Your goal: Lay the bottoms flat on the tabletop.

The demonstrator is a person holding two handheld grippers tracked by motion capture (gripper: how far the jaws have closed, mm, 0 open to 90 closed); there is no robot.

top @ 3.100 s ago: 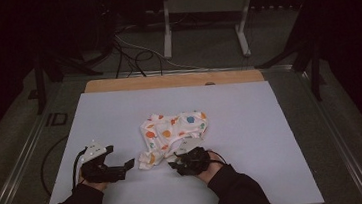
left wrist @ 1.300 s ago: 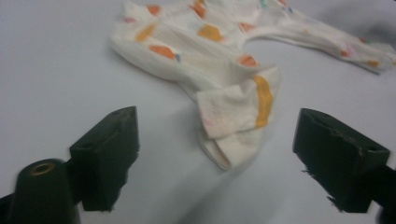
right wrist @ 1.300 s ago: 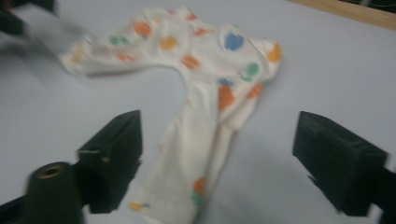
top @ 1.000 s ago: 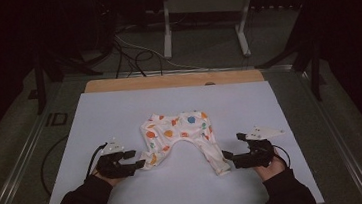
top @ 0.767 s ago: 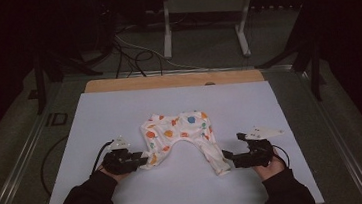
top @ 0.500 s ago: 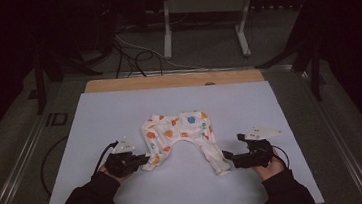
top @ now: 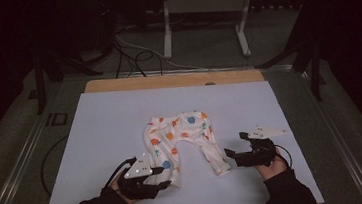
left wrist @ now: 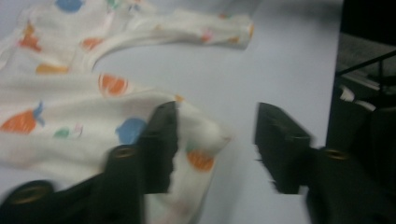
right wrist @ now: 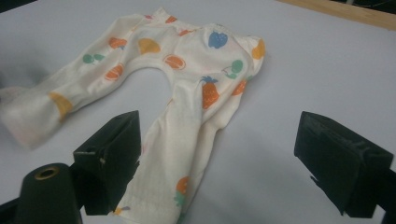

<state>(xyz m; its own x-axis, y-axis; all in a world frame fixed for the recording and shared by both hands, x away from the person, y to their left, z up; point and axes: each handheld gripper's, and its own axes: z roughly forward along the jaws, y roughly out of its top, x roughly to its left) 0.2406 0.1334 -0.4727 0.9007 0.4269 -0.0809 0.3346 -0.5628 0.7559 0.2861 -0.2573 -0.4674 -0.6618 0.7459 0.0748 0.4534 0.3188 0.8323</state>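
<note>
While the baby trousers (top: 185, 144) lie spread mid-bench, legs toward the near edge, left gripper (top: 162, 177), jaws just reopened, straddles one cuff unpinched; right gripper (top: 230, 158) stands spread beside the other.

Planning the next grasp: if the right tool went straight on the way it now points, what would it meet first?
Probably the near leg cuff of the baby trousers, which lies just ahead of the open right tool, toward its left jaw; depth is hard to judge.

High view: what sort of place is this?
Probably a lab recording bench: a white mat on a bench, loose cables and a metal stand on the dark floor behind, baby trousers laid out.
</note>
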